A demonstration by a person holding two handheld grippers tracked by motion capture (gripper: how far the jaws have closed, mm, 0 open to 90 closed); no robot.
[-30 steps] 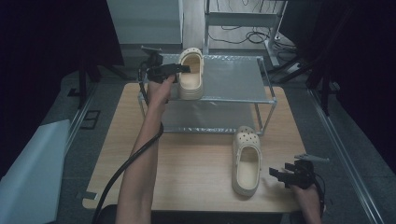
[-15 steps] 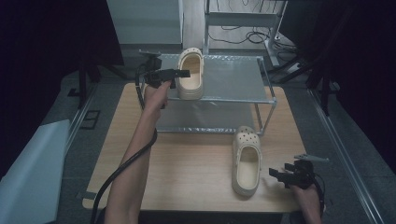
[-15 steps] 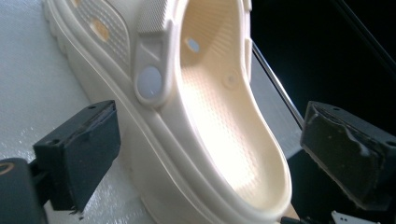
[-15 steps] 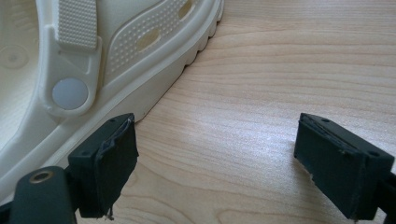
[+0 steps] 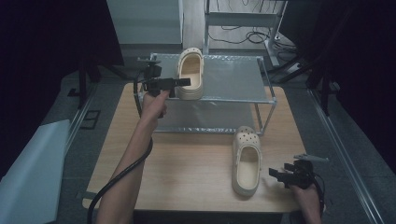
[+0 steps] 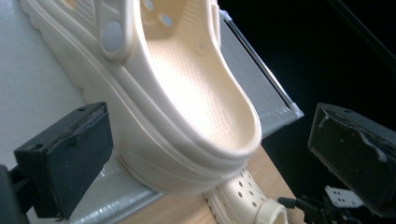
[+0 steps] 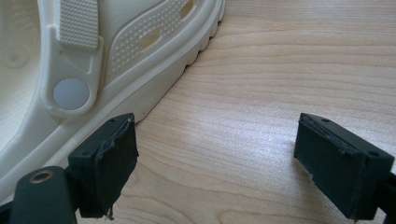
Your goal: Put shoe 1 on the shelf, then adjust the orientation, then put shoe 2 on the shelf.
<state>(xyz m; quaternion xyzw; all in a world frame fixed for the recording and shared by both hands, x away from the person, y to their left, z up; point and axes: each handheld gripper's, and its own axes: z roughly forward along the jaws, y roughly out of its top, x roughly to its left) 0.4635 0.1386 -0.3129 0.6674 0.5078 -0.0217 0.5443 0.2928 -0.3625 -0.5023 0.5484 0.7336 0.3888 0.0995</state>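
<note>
Two cream-coloured perforated foam clogs are being put away on a two-tier grey metal shoe rack [image 5: 261, 84] standing at the 12 o'clock end of a light wooden surface [image 5: 187, 163]. One clog [image 5: 190, 74] already sits on the rack's top shelf, at its 9 o'clock end, heel toward the person. The left hand-held gripper [image 5: 180, 82] is at that clog's heel with its black jaws spread wide to either side of it, touching nothing as far as can be seen, so this shoe looks placed. The second clog [image 5: 246, 158] lies on the surface at about 4 o'clock, in front of the rack, toes pointing at 12 o'clock. The right hand-held gripper [image 5: 280, 174] rests just at its 3 o'clock side, jaws spread and empty, one pad [image 7: 112, 158] close beside the sole. Roughly half the job appears done; the second clog is yet to be gripped and shelved.
</note>
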